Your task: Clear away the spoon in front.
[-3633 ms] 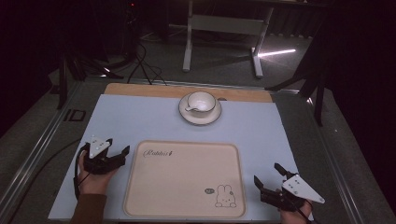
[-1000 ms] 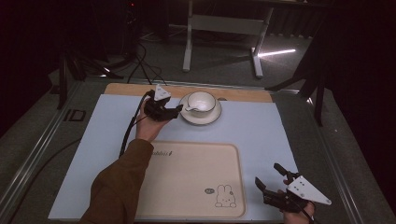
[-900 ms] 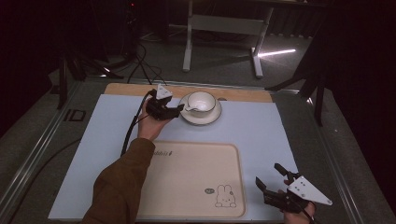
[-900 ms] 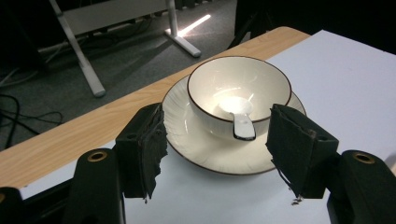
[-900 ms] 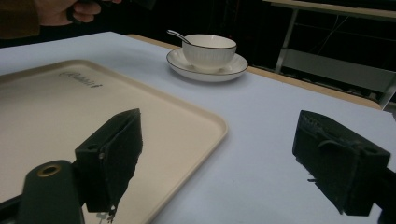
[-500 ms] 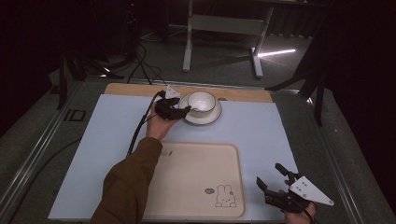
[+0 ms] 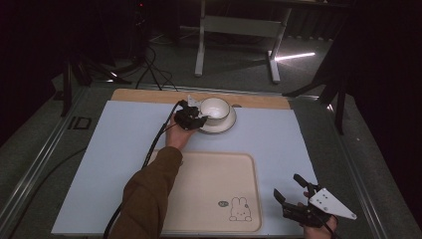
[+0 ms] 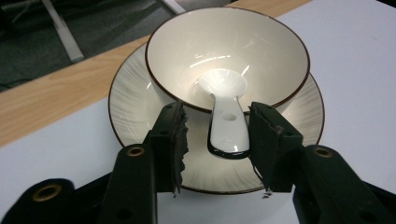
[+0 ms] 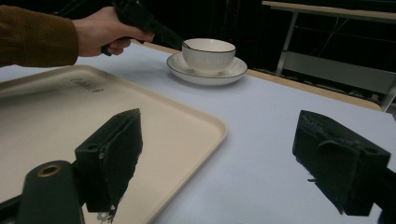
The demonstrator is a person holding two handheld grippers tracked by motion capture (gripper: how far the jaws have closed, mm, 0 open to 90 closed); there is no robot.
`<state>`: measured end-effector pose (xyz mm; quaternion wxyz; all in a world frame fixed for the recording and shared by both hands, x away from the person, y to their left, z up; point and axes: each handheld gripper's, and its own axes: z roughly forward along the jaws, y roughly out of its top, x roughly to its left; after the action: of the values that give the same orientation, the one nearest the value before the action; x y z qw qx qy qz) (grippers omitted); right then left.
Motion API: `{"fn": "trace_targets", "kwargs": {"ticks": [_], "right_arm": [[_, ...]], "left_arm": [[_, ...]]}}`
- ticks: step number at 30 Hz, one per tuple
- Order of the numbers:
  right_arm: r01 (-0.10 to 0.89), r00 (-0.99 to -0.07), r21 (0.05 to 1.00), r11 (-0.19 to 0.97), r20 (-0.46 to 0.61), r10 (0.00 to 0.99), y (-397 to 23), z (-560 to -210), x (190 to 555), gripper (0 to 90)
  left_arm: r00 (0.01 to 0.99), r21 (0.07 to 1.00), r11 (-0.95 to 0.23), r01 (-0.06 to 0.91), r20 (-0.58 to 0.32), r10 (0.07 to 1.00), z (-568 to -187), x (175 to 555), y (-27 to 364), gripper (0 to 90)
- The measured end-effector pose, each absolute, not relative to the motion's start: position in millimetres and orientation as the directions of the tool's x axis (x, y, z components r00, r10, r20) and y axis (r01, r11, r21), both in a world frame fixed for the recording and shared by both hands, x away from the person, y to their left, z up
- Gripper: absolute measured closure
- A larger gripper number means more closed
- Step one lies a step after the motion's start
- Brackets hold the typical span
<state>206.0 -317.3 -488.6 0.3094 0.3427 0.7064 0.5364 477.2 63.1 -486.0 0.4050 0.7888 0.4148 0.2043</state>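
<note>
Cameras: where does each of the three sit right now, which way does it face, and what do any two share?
High view: above the person's side, facing forward and down on the tray; sleeve, both hands, left gripper and right gripper show.
Left gripper view: on the left gripper, facing the bowl on its saucer; open jaws flank the spoon.
Right gripper view: on the right gripper, facing across the tray toward the far edge; own open jaws, other hand show.
Shared: all three see bowl and saucer.
</note>
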Motion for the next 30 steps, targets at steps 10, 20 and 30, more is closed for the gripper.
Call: {"fn": "trace_targets", "kwargs": {"ticks": [10, 20, 30], "right_arm": [[0.151, -0.575, 0.97, 0.192, -0.072, 0.815, -316.7, -488.6, 206.3, 15.5], [0.15, -0.576, 0.97, 0.191, -0.071, 0.814, -316.9, -488.6, 206.3, 15.6], [0.15, -0.577, 0.969, 0.196, -0.075, 0.813, -316.6, -488.8, 206.3, 15.5]], "left_arm": [[0.587, 0.806, -0.329, 0.493, -0.029, 0.809, -488.7, 477.2, 60.7, 70.9], [0.59, 0.81, -0.298, 0.505, -0.071, 0.804, -488.5, 476.4, 59.9, 73.5], [0.582, 0.823, -0.28, 0.494, -0.074, 0.81, -482.2, 471.5, 57.7, 73.8]]}}
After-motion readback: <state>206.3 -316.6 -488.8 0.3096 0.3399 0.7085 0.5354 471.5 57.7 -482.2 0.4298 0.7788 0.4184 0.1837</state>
